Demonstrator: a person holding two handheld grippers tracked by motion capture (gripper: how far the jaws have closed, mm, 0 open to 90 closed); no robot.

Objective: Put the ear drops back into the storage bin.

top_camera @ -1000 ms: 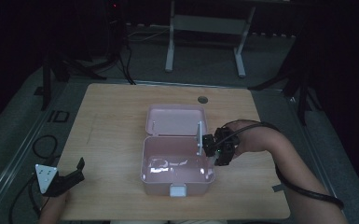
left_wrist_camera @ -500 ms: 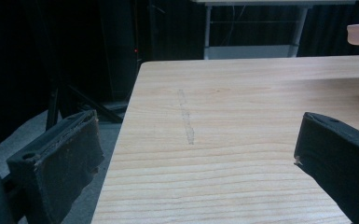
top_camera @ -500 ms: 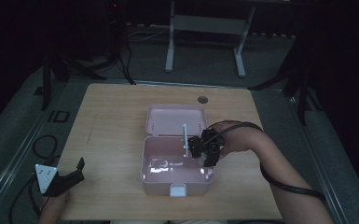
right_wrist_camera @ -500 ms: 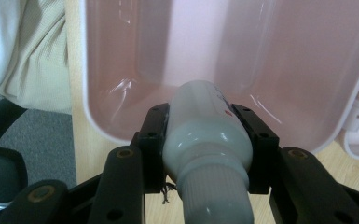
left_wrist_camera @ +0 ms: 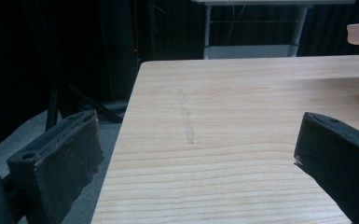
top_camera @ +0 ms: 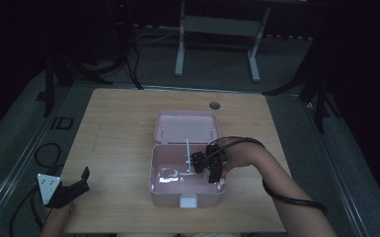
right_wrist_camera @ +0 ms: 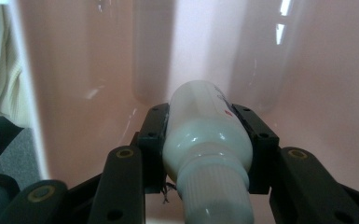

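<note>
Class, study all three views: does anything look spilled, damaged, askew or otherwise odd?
Nothing stands out. The open pink plastic box sits square on the wooden table, the right gripper holds a white plastic bottle inside it, and the left gripper is open at the table's edge.

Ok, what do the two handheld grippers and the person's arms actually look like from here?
Both grippers are black. The left gripper carries a grey three-cornered plate with dark dots; its jaws are blocky with worn, flat dark pads. The right gripper has brass-coloured rivets on its jaw links, and a black cable loops over the bare right forearm. No sleeves are visible.
</note>
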